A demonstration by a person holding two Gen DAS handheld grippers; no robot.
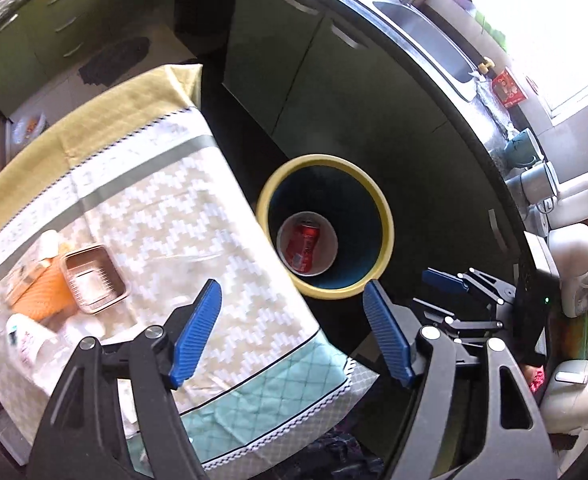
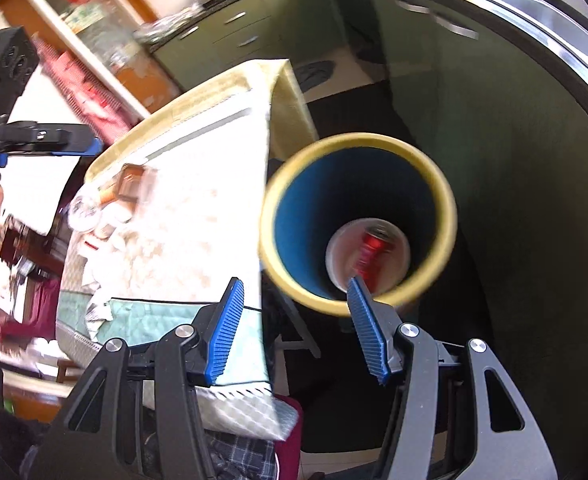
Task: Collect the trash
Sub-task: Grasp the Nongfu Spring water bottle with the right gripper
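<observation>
Trash: red can (image 1: 305, 245) lies in bin (image 1: 386, 216) ahead of both grippers | left gripper (image 1: 289, 334) and right gripper (image 2: 294, 326) spread wide, empty | foil tray (image 1: 93, 280), cups left of left gripper, uncollected

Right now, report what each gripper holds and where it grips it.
Nothing is held. The left gripper and right gripper are both open and empty; the red can already lies in the bin.

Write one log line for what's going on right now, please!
left gripper: open, empty | right gripper: open, empty | red can: lying in bin | foil tray: on table
</observation>
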